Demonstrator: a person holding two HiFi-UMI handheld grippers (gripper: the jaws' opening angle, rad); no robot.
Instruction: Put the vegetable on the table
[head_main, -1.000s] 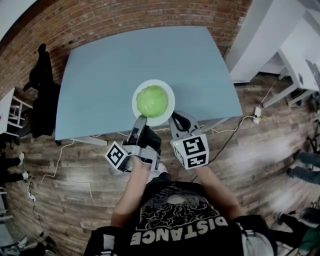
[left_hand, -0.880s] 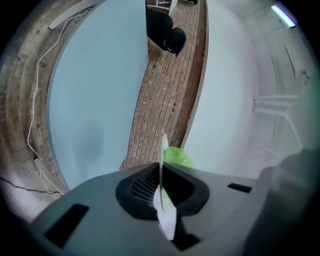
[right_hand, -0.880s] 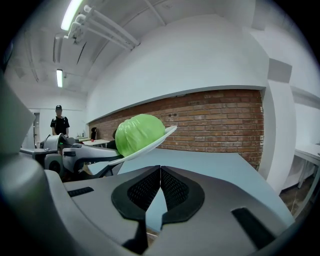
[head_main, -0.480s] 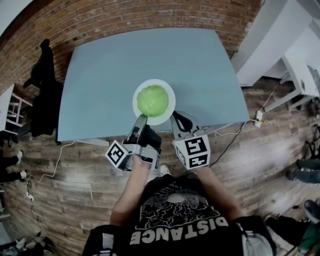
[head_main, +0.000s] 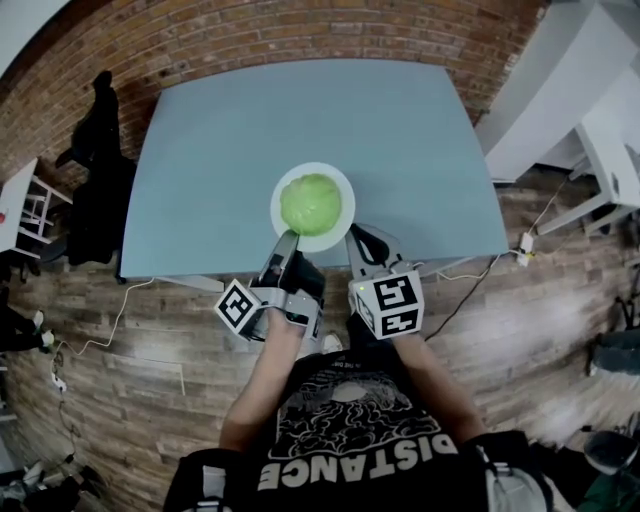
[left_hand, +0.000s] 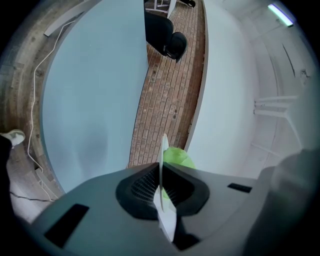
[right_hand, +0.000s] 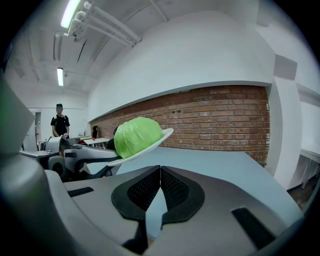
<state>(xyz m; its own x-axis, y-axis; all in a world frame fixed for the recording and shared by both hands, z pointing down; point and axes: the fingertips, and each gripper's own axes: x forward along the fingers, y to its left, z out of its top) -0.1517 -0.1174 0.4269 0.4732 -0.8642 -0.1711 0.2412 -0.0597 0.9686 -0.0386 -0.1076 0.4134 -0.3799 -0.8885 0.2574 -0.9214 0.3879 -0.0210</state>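
A green cabbage (head_main: 312, 203) sits on a white plate (head_main: 343, 226) held a little above the front edge of the blue-grey table (head_main: 230, 130). My left gripper (head_main: 284, 241) is shut on the plate's near-left rim. In the left gripper view the plate (left_hand: 163, 147) stands edge-on between the jaws (left_hand: 161, 169), with the cabbage (left_hand: 178, 156) just behind. My right gripper (head_main: 358, 239) is beside the plate's near-right rim, shut with nothing in it. In the right gripper view the gripper (right_hand: 160, 171) is shut below the tilted plate (right_hand: 161, 136) and cabbage (right_hand: 136, 137).
A black coat on a chair (head_main: 98, 190) stands left of the table. White desks (head_main: 560, 110) are at the right. A brick wall (head_main: 300, 30) runs behind the table, and cables (head_main: 470, 270) lie on the wooden floor. A person (right_hand: 60, 121) stands far off.
The head camera has drifted a little. The plate with the cabbage and both grippers keep the same places over the table's front edge.
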